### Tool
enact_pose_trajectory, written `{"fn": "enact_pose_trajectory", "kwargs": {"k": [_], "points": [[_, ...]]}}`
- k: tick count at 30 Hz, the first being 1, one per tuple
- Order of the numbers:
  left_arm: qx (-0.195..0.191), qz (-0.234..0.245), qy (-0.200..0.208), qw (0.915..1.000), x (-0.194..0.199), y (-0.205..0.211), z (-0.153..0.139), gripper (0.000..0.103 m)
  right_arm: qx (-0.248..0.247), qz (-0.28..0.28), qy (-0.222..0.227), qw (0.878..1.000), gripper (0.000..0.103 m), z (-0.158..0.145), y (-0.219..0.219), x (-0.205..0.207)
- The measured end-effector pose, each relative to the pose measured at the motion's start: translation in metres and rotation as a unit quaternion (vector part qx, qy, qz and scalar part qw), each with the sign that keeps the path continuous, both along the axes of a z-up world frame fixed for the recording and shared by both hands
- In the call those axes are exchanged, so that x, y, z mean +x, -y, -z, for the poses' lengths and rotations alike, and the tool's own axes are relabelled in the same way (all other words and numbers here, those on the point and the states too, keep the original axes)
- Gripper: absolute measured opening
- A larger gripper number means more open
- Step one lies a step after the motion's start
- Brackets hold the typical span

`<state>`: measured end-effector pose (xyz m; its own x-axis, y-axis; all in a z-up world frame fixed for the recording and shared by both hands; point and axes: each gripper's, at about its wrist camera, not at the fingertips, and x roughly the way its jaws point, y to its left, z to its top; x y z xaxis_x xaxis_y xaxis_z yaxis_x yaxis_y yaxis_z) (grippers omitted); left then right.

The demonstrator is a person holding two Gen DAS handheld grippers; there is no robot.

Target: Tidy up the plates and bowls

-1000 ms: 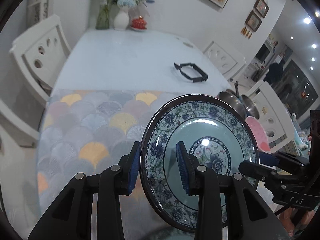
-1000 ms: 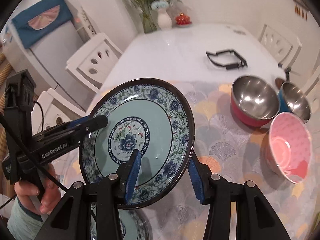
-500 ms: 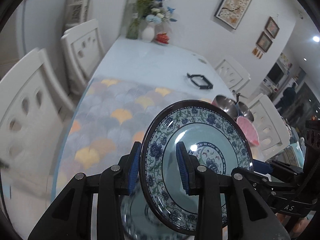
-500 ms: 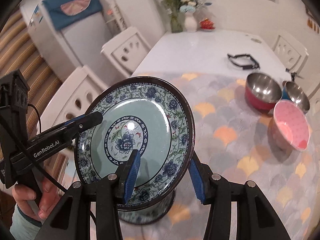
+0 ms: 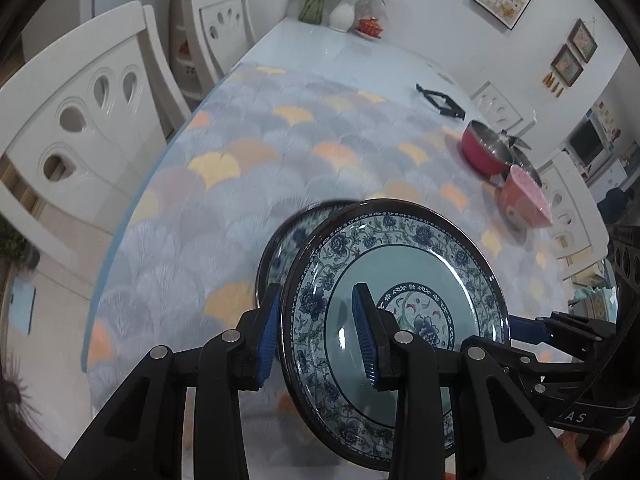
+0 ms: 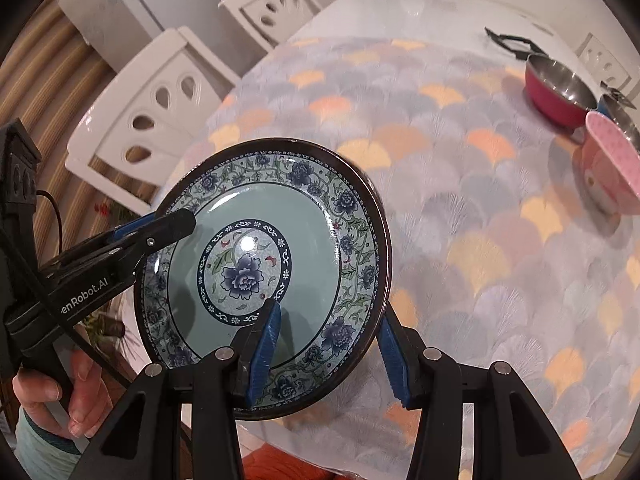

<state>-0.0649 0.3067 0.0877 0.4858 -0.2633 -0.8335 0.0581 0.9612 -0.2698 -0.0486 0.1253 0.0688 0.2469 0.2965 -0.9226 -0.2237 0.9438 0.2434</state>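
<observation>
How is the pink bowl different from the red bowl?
The pink bowl is tipped on its side; the red bowl sits upright. The pink bowl is pink inside too; the red bowl is shiny metal inside. Both rest on the table, untouched by either gripper.

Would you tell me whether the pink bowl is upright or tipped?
Tipped. The pink bowl lies on its side on the patterned mat, its rim facing sideways.

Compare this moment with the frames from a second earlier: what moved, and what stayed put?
The floral plate, pinched on opposite rims by the left gripper and right gripper, was carried back toward the table's near edge; a second floral plate now shows behind it. Both grips, red bowl and pink bowl are unchanged.
</observation>
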Motion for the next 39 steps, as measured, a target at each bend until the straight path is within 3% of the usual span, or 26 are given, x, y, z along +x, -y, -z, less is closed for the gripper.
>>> {"fn": "enact_pose_trajectory", "kwargs": {"k": [10, 20, 24, 32, 39], "points": [[0.001, -0.012, -0.015, 0.9998, 0.005, 0.000, 0.024, 0.031, -0.026, -0.020, -0.020, 0.999, 0.048, 0.026, -0.008, 0.006], [-0.004, -0.019, -0.027, 0.9994, 0.029, -0.005, 0.034, 0.031, -0.026, -0.003, -0.043, 0.999, 0.048, 0.038, -0.012, 0.023], [0.015, -0.036, -0.014, 0.9991, 0.039, -0.009, 0.029, 0.033, -0.004, 0.014, -0.051, 0.999, 0.052, 0.038, -0.008, 0.030], [0.001, -0.054, -0.006, 0.9985, 0.045, -0.027, 0.018, 0.033, 0.008, 0.033, -0.038, 0.999, 0.056, 0.029, 0.006, 0.041], [-0.005, -0.025, 0.012, 0.9996, 0.055, -0.011, -0.004, 0.033, 0.014, 0.056, -0.022, 0.998, 0.056, 0.013, 0.014, 0.049]]}}
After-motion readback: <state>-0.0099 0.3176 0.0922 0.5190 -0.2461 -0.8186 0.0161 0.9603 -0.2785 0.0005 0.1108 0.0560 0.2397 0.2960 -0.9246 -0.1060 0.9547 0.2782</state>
